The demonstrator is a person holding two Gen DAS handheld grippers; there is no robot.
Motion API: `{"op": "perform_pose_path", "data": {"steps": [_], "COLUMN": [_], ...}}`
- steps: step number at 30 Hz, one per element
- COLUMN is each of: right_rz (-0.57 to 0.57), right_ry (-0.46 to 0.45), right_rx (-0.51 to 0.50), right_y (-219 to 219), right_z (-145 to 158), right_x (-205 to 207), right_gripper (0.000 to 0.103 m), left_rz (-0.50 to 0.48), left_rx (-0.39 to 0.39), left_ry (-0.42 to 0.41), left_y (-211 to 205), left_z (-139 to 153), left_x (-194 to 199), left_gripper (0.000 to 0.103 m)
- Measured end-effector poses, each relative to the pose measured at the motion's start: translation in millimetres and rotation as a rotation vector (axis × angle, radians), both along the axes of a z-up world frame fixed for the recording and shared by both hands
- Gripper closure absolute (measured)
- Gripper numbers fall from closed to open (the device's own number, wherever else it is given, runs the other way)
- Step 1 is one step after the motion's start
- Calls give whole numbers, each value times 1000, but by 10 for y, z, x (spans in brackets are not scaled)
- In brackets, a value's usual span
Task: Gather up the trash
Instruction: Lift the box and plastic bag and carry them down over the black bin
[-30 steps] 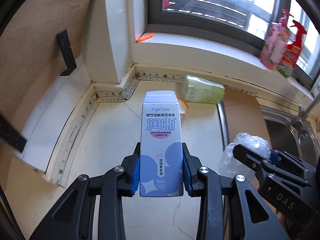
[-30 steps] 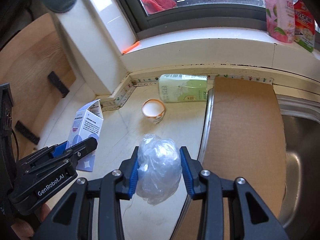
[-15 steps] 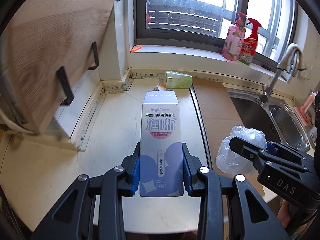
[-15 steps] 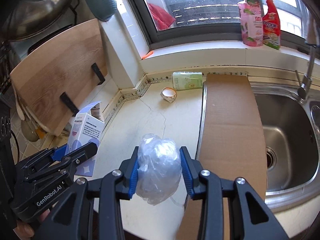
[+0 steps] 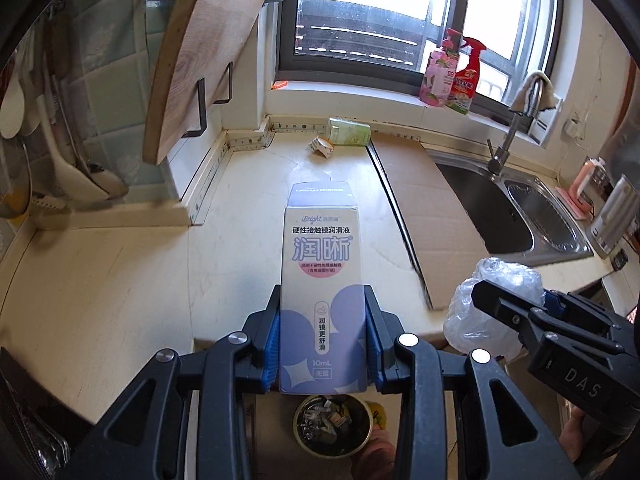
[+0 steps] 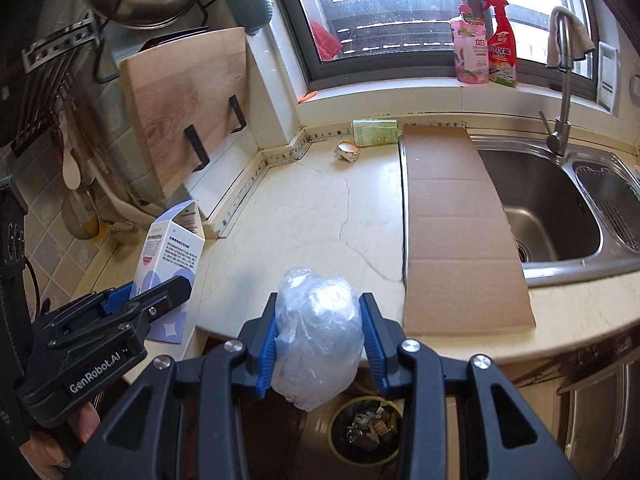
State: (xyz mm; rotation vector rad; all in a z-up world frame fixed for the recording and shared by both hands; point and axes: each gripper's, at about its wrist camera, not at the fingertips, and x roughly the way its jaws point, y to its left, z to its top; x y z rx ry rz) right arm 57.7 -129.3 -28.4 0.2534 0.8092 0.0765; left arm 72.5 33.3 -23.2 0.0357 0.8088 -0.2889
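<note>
Left gripper [image 5: 323,344] is clamped on the carton [image 5: 322,296]; right gripper [image 6: 319,340] squeezes the plastic wad [image 6: 318,332]. Both hang above the bin [image 6: 366,428] at the frame's bottom. Released off-centre, either could miss; the light wad may drift.

My cream stone countertop [image 6: 304,216] carries a flat cardboard sheet [image 6: 456,224] beside the sink [image 6: 548,208], a pale green carton [image 6: 374,132] lying against the back wall, and a small crumpled cup [image 6: 347,151] just before it.
</note>
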Motion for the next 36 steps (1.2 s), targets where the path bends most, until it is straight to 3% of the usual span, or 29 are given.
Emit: {"op": "perform_pose_path", "data": {"steps": [8, 22, 27, 36], "right_rz": [-23, 22, 67, 111], "right_ry": [41, 94, 108, 174], "right_rx": [-20, -39, -56, -63], "right_y": [164, 89, 49, 53], "right_z": [-94, -599, -1073, -2420], "right_x": [-468, -776, -834, -907], "right_gripper": [65, 65, 65, 64], "left_rz": [-36, 16, 81, 145], "left_rx": [34, 45, 30, 22], "left_ry": [23, 78, 92, 175], "left_y": [49, -157, -232, -297], "left_z": [-271, -862, -1352, -2693], "left_x": [-532, -872, -952, -1020], "left_gripper": [70, 70, 70, 70]}}
